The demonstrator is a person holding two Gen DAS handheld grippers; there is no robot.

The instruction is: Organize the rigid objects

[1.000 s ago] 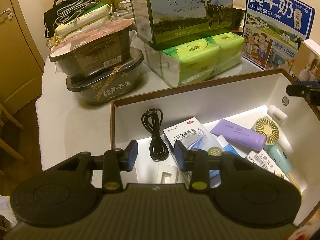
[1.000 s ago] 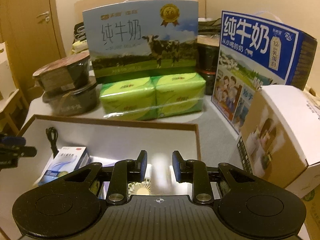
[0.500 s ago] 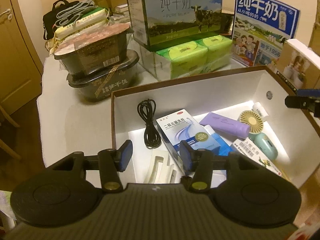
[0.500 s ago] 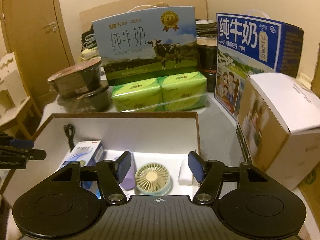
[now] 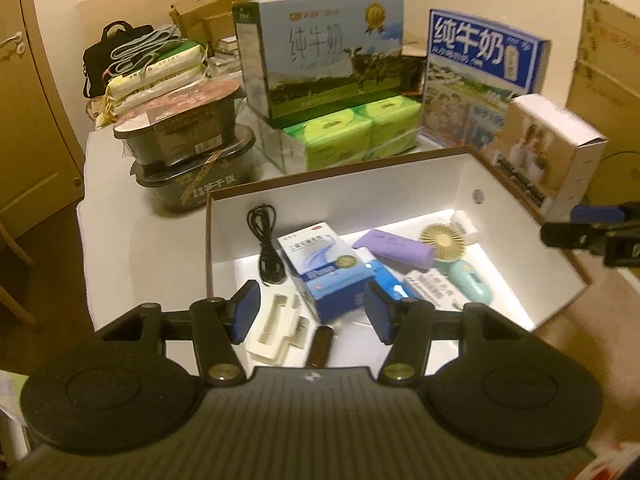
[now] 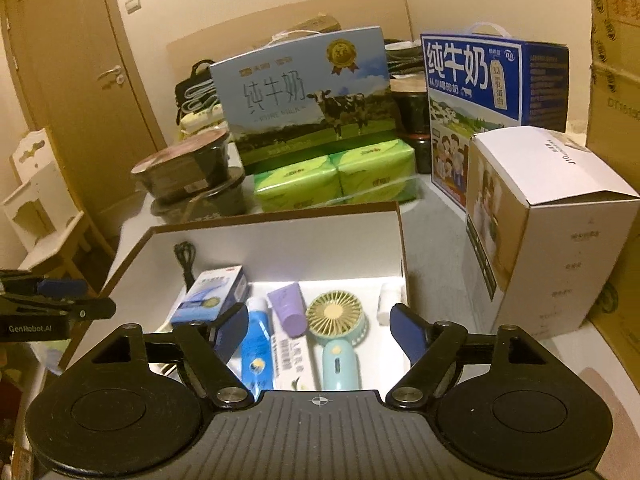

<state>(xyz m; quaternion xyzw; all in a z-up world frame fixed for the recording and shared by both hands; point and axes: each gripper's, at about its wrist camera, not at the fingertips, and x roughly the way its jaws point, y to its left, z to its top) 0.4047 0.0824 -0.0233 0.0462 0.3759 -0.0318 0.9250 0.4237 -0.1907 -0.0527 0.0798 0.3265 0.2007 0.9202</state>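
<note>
An open white box with a brown rim (image 5: 340, 176) (image 6: 280, 216) holds several items. In it are a blue-white medicine carton (image 5: 324, 272) (image 6: 214, 294), a black cable (image 5: 266, 248), a purple tube (image 5: 394, 248) (image 6: 288, 308) and a small teal fan (image 5: 442, 238) (image 6: 338, 316). A blue tube (image 6: 256, 352), a white plastic insert (image 5: 276, 328) and a brown cylinder (image 5: 320, 346) lie there too. My left gripper (image 5: 312, 312) hovers over the box's near left end, jaws opening, gripping nothing. Above the fan, my right gripper (image 6: 318, 330) is also opening and grips nothing.
Behind the box stand two milk cartons (image 5: 320, 52) (image 5: 480, 64), green tissue packs (image 5: 352, 132) and stacked black food bowls (image 5: 188, 148). A white carton (image 6: 540, 220) stands close to the box's right side. Cardboard boxes (image 6: 616, 120) rise further right, a door (image 6: 72, 92) at left.
Both grippers have drawn back and up from the box, so more of its inside shows. The right jaws went from shut to wide apart; the left jaws spread wider.
</note>
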